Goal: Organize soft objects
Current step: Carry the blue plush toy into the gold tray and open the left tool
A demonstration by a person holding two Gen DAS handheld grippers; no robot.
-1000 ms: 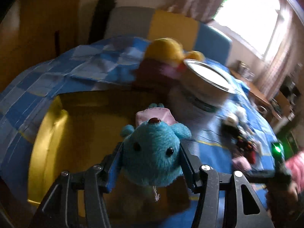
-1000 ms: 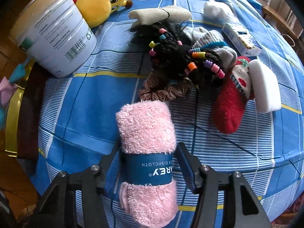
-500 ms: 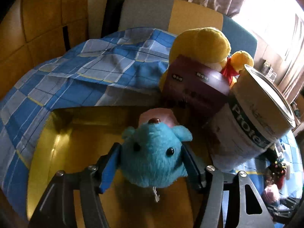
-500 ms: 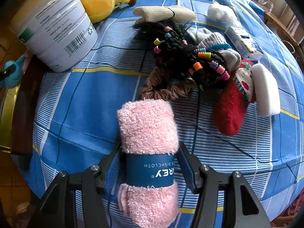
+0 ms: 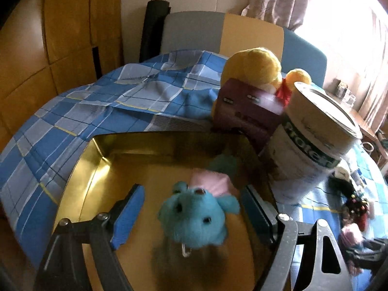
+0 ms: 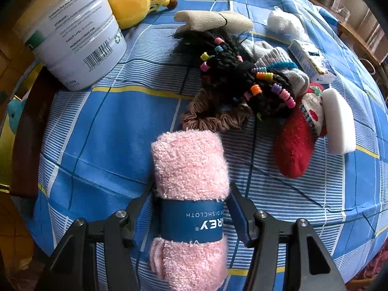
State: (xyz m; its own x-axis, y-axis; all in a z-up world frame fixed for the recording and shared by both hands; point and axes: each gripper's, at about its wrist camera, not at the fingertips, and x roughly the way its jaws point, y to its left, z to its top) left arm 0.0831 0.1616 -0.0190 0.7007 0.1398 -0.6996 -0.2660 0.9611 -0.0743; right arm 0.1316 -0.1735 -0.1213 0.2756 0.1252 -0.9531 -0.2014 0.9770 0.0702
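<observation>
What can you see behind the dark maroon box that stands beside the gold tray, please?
Behind the dark maroon box sits a yellow plush toy with a red scarf; only its upper part shows, as the box covers the rest. Behind the toy stands a grey, yellow and blue headboard.

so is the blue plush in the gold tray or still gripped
In the tray: blue plush sits inside the gold tray; the left gripper has just been opening, pads clear.

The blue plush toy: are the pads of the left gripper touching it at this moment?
Apart. In the left wrist view, the blue plush toy sits between the pads of the left gripper, whose jaws have just been opening; gold tray shows on both sides.
</observation>
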